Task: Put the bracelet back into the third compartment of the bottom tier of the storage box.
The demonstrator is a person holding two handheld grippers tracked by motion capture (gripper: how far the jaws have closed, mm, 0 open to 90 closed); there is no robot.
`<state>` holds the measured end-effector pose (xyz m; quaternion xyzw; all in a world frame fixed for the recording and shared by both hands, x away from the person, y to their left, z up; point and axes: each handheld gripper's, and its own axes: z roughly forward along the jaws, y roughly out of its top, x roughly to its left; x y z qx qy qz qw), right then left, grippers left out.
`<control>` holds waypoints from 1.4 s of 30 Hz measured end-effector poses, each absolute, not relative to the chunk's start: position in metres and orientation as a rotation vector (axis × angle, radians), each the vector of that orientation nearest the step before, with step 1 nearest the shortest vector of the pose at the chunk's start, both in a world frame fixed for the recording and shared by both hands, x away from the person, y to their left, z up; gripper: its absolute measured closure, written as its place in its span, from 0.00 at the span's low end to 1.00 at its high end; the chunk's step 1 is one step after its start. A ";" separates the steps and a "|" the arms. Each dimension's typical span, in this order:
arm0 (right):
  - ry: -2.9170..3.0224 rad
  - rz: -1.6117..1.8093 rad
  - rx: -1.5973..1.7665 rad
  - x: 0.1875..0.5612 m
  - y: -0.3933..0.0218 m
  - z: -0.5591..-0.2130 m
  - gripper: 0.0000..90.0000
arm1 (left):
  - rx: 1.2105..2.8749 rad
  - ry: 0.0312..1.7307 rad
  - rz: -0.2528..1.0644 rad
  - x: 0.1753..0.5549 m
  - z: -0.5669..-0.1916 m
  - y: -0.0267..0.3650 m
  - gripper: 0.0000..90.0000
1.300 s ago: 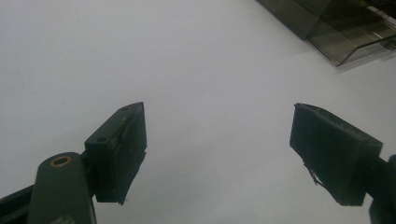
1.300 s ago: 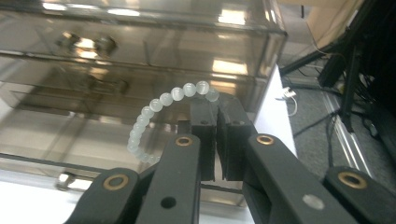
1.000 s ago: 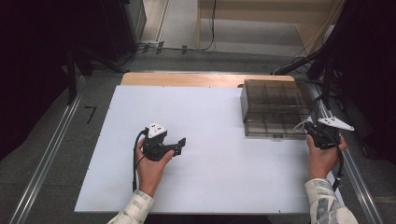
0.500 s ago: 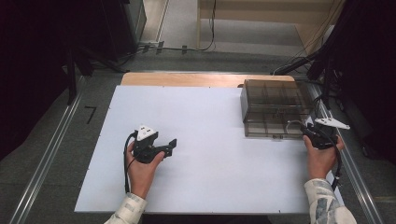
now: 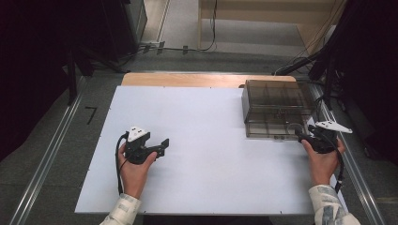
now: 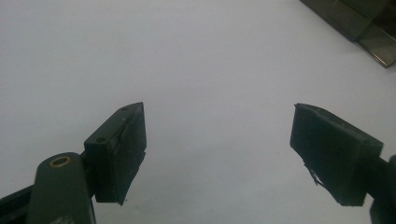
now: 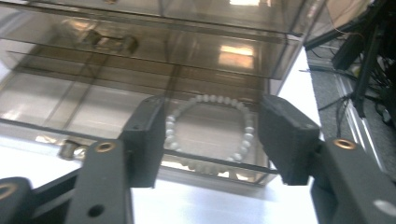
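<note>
Here the smoky organiser box (image 7: 140, 70) holding a bead bracelet (image 7: 208, 128) bears no legible lettering.

One smoky box (image 5: 277, 110), one bead bracelet (image 7: 208, 128), two tongs.

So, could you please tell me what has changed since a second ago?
The left gripper slid leftward over the white table, jaws open. The right gripper has just been opening, nothing held. It stays before the smoky box, with the bead bracelet inside.
</note>
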<state>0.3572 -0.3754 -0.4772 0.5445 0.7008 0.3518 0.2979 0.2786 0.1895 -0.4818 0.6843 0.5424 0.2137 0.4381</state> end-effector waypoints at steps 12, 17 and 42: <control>1.893 0.999 1.361 0.337 -0.363 -0.470 0.21 | 1.661 1.402 0.563 0.270 -0.482 0.224 0.21; 1.905 1.007 1.348 0.330 -0.360 -0.473 0.17 | 1.653 1.406 0.575 0.269 -0.482 0.229 0.21; 1.937 1.001 1.302 0.302 -0.356 -0.483 0.14 | 1.645 1.415 0.601 0.263 -0.486 0.259 0.19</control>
